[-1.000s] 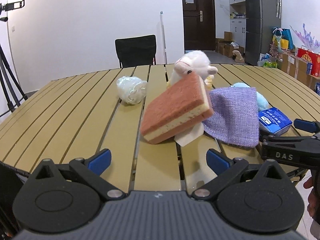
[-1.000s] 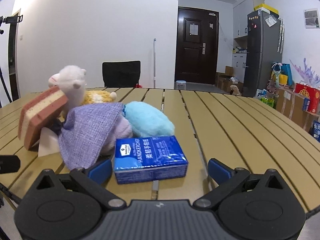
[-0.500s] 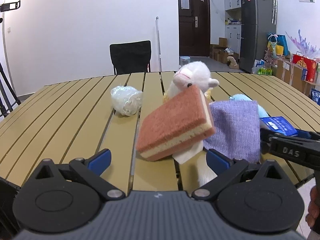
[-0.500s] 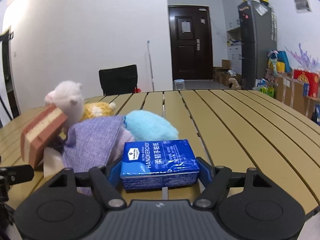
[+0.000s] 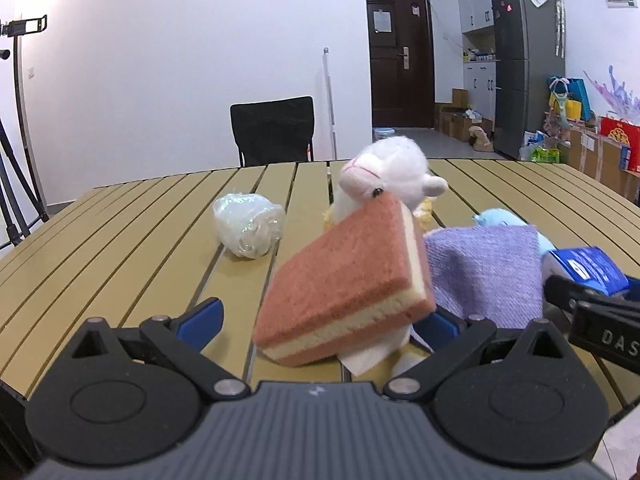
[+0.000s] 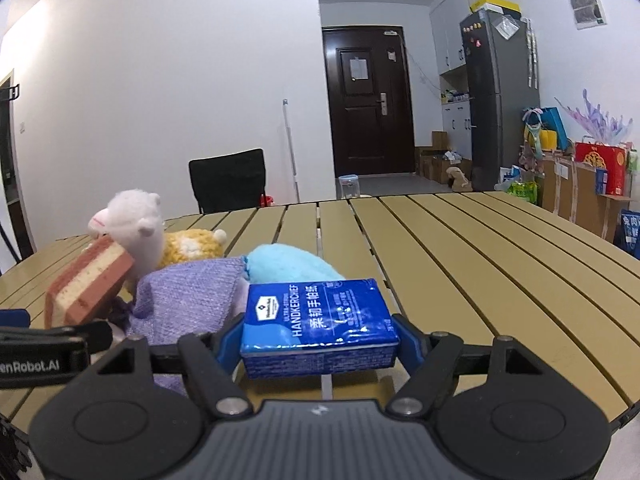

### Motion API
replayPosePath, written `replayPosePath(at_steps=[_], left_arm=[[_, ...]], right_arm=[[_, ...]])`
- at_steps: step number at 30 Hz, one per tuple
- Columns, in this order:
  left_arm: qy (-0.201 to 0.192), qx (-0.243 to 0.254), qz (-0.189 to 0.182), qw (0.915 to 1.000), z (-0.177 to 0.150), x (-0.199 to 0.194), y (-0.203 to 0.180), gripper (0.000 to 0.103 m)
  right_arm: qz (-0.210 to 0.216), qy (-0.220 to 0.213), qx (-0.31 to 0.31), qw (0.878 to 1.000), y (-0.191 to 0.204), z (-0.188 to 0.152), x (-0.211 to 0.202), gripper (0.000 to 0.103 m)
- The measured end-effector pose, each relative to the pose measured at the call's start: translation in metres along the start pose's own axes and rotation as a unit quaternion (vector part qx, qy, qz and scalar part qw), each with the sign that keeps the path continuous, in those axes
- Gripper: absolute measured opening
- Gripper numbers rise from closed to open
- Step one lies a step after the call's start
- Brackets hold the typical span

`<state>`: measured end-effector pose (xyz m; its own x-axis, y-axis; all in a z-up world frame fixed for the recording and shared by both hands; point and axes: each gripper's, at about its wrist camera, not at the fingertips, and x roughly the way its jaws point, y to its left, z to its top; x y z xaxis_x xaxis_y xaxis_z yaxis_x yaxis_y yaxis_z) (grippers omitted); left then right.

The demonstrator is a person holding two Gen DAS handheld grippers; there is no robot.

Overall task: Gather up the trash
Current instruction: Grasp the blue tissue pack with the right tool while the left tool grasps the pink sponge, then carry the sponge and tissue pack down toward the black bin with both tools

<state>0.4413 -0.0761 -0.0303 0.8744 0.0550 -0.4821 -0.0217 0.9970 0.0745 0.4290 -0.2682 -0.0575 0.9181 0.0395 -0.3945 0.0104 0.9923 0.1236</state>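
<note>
A slatted tan table [image 6: 480,264] fills the lower half of both wrist views. A heap of soft items is seen at its near edge. In the heap, a purple woven cloth [image 5: 484,276] is draped over other items. A pink and yellow sponge [image 5: 344,288] is propped at a tilt against a white plush animal [image 5: 384,176]. A yellow plush [image 6: 192,244] and a light blue plush [image 6: 288,264] are noted behind the cloth. A white sheet of paper [image 5: 368,356] is seen under the sponge's lower edge.

The left gripper [image 5: 320,320] is held low at the table edge with its jaws wide apart. The sponge's lower corner lies between the blue pads; contact with either pad is not seen.

The right gripper [image 6: 320,338] is clamped on a blue handkerchief tissue pack [image 6: 318,320], with a blue pad pressed to each short end. The pack is held just beside the purple cloth; whether it rests on the table cannot be told.

A crumpled clear plastic wrap [image 5: 248,228] lies alone on the table, left of the heap and well apart from both grippers.
</note>
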Motion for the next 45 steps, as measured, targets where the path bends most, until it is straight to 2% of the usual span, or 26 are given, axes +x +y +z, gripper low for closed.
replayPosePath(at_steps=[3,5,7,8,18,20,22,25,36,45], left_arm=[[0.002,-0.007,-0.001,1.0000,0.002,0.004,0.002,0.101],[0.001,-0.012,-0.002,0.9999,0.002,0.006,0.003,0.096],[0.001,-0.019,-0.010,0.9998,0.003,0.008,0.005,0.080],[0.001,-0.024,-0.020,0.9995,0.003,0.009,0.006,0.076],[-0.003,-0.072,-0.040,0.9966,0.009,0.019,0.030,0.072],[-0.006,-0.072,-0.049,0.9962,0.009,0.020,0.031,0.068],[-0.009,-0.072,-0.063,0.9954,0.009,0.019,0.033,0.057],[-0.012,-0.073,-0.077,0.9943,0.010,0.019,0.035,0.048],[-0.043,-0.070,-0.059,0.9949,0.010,-0.002,0.037,0.045],[-0.058,-0.067,-0.061,0.9942,0.007,-0.027,0.044,0.045]], right_arm=[[-0.005,0.003,0.010,1.000,-0.003,0.001,0.004,0.074],[-0.006,0.004,0.014,1.000,-0.004,0.000,0.005,0.074],[-0.007,0.005,0.016,1.000,-0.003,0.000,0.007,0.074],[-0.008,0.005,0.018,1.000,-0.004,0.000,0.007,0.074],[-0.005,0.002,0.030,1.000,-0.006,-0.003,0.008,0.074],[-0.003,0.003,0.032,0.999,-0.006,-0.003,0.008,0.074],[-0.002,0.002,0.033,0.999,-0.006,-0.003,0.007,0.074],[-0.001,0.004,0.031,1.000,-0.004,-0.004,0.007,0.074],[-0.002,0.001,0.035,0.999,-0.005,-0.002,0.007,0.074],[-0.002,-0.016,0.032,0.999,-0.009,-0.007,-0.012,0.074]])
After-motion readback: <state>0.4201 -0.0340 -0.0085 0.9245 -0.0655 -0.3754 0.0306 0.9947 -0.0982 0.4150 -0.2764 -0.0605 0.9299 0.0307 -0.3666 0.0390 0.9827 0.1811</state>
